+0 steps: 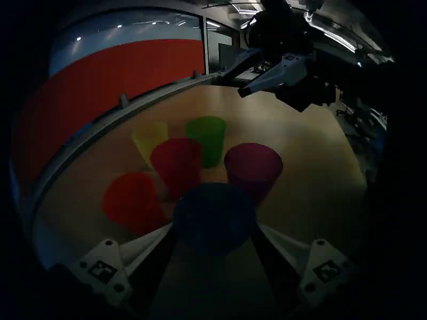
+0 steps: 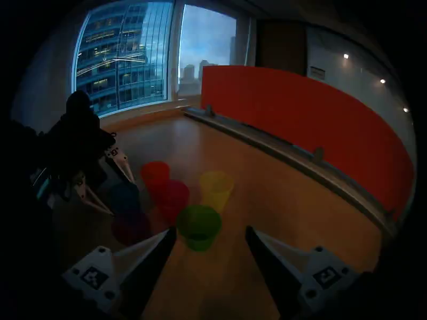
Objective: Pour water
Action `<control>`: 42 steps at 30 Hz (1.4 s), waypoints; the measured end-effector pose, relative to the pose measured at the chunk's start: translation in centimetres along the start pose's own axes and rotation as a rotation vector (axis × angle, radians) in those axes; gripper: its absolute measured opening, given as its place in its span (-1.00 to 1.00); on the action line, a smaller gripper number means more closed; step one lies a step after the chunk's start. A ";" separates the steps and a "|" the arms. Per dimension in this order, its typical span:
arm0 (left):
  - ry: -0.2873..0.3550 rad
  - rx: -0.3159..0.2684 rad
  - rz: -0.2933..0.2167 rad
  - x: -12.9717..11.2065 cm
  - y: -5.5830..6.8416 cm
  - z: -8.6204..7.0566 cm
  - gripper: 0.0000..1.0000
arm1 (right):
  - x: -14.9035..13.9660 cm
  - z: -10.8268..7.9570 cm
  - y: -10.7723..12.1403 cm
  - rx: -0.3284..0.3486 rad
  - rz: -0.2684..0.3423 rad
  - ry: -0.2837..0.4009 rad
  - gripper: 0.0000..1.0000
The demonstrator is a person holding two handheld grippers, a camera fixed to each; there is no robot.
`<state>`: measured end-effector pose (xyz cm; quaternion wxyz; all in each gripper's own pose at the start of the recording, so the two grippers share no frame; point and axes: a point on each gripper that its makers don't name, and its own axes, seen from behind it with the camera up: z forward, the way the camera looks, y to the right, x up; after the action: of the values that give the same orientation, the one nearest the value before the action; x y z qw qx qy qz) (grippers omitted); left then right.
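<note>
Your left gripper point(image 1: 214, 228) has the blue cup point(image 1: 213, 216) right between its fingers, and both fingers meet the cup's sides, so it looks clamped on the cup. Just past the blue cup in the left gripper view stand the red cup point(image 1: 133, 202) to the left and the purple cup point(image 1: 255, 166) to the right. The dark red cup point(image 1: 176, 160) is between them and a little farther off. Behind those come the yellow cup point(image 1: 150, 137) and the green cup point(image 1: 207, 137), side by side on the wooden table point(image 1: 315, 160). Farther still, your right gripper point(image 1: 241, 92) hangs above the far part of the table with its fingers pointing left. A grey rail and a red panel point(image 1: 107, 80) run along the table's left edge. In the right gripper view your right gripper point(image 2: 209, 230) has its fingers wide apart with nothing between them. The green cup point(image 2: 198, 226) stands upright just beyond the fingertips. Behind it are the yellow cup point(image 2: 216, 189) and the dark red cup point(image 2: 172, 197), then the red cup point(image 2: 155, 173), with the purple cup point(image 2: 131, 228) off to the left. There too your left gripper point(image 2: 121, 196) reaches in from the left with the blue cup point(image 2: 127, 201) between its fingers. It is held by a person seen as a dark shape point(image 2: 74, 138). The light is low — you cannot tell whether any cup holds water. At the back a window point(image 2: 128, 53) shows tall buildings.
</note>
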<state>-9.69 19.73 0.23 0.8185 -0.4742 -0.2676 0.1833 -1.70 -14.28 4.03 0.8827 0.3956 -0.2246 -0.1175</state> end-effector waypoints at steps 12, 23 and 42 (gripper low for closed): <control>0.020 -0.017 -0.020 0.6 0.3 0.5 0.78 | -0.3 0.8 0.2 0.007 0.009 -0.008 1.00; 0.018 -0.013 -0.035 0.4 0.2 0.5 0.76 | -0.6 1.4 0.0 0.017 0.017 -0.013 1.00; 0.017 -0.016 -0.030 0.2 0.2 0.2 0.72 | -2.9 4.0 -1.6 0.052 0.027 -0.048 1.00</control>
<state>-9.69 20.08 0.18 0.8196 -0.4783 -0.2691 0.1646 -6.25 -16.81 4.27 0.8680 0.4126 -0.2538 -0.1093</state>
